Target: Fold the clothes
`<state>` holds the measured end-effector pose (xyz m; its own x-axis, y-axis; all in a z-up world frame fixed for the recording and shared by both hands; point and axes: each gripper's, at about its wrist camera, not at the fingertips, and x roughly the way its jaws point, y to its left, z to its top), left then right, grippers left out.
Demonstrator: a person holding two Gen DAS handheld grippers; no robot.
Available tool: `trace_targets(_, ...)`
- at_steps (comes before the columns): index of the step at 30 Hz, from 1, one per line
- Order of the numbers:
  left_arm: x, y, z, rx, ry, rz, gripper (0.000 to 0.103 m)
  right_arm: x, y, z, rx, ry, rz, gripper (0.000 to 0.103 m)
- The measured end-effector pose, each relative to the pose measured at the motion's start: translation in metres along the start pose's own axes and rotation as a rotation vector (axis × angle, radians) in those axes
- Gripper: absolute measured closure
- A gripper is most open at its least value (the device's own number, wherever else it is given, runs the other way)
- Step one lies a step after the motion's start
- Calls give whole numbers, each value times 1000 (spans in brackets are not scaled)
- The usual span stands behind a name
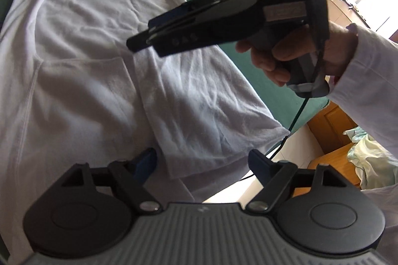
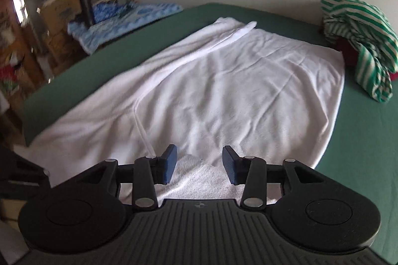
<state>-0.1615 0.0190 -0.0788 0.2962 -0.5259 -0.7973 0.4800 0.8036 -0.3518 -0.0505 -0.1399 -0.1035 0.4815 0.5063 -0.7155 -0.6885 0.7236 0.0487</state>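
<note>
The white garment (image 2: 223,80) is lying spread and partly folded across the green worktop (image 2: 360,140). You are holding both the left gripper (image 1: 202,163) and right gripper (image 2: 199,164) with jaws released, grasping nothing; closing now risks pinching several layers and dragging the fold askew.

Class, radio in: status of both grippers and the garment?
Left gripper open, empty. Right gripper open, empty. White garment partly folded, flat. Nothing in the way.

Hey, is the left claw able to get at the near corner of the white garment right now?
Probably yes. The left claw stands open just above that corner of the white garment, nothing between. The right claw hovers higher, further in, seemingly clear.
</note>
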Motion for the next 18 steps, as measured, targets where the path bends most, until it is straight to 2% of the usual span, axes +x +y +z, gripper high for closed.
trace_targets(2,0,-2,-1,3,-14,4,35,8,-1,-7,-2,35,5,62)
trace_targets(3,1,-2,-1,0,-12,-1,52,7,-2,-9,1,27,-6,75)
trace_targets(4,2,-1,0,-6,-9,-1,64,3,-5,-11,15,15,-9,89)
trace_targets(5,2,0,0,-12,-13,8,72,-2,-8,-12,35,6,-7,90)
trace_targets(7,2,2,2,-25,-23,24,93,-13,-13,-15,77,-41,-6,97)
trace_targets(9,-1,2,6,-37,-44,28,102,-24,-16,-17,123,-91,-15,97)
trace_targets(12,-10,0,11,-23,-86,44,103,-34,-23,-16,197,-151,-16,98)
trace_targets(18,-55,2,16,-7,-207,59,103,-48,-31,0,380,-298,100,97)
